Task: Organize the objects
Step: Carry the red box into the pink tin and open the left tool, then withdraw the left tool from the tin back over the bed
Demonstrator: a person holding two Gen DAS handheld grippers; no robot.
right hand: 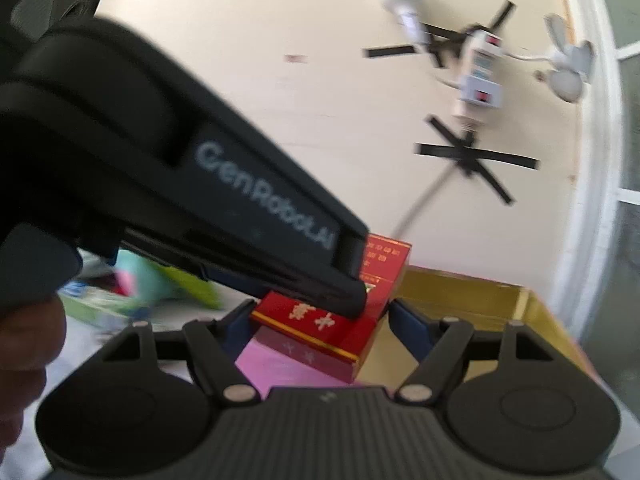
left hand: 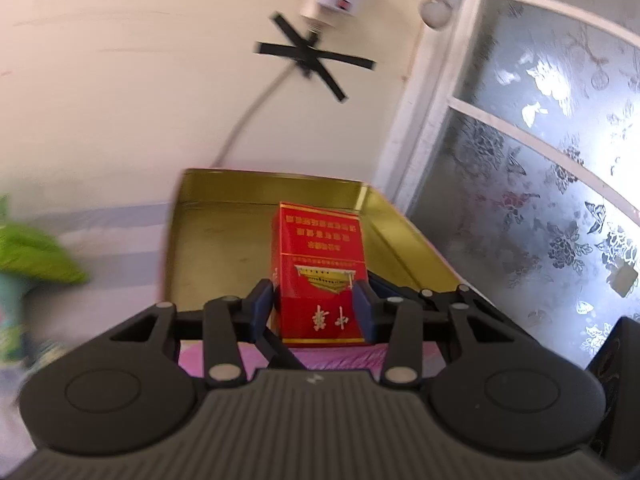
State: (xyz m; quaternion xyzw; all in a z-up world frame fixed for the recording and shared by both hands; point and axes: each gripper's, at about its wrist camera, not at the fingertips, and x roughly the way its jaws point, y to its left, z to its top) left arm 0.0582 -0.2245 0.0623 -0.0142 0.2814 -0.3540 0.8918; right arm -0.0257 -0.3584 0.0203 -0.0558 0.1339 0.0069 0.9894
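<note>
A red cigarette box [left hand: 320,264] with gold lettering is held a little above a pink surface [left hand: 240,360]. My left gripper [left hand: 314,294] is shut on the box's two long sides near its end. Behind it lies an open gold tin tray [left hand: 224,240]. In the right wrist view the same red box [right hand: 316,344] sits tilted between the blue pads of my right gripper [right hand: 324,316], and both pads touch its ends. The left gripper's finger [right hand: 344,296] crosses that view from the upper left. The gold tray [right hand: 480,300] is to the right. Part of the right gripper's linkage [left hand: 440,294] shows beside the box.
A cream wall stands close behind, with black tape crosses [left hand: 316,60], a white power strip [right hand: 480,76] and a hanging cable. A window with flowered film [left hand: 540,200] is at the right. A green bag [left hand: 36,248] lies at the left. A hand [right hand: 24,340] shows at the left edge.
</note>
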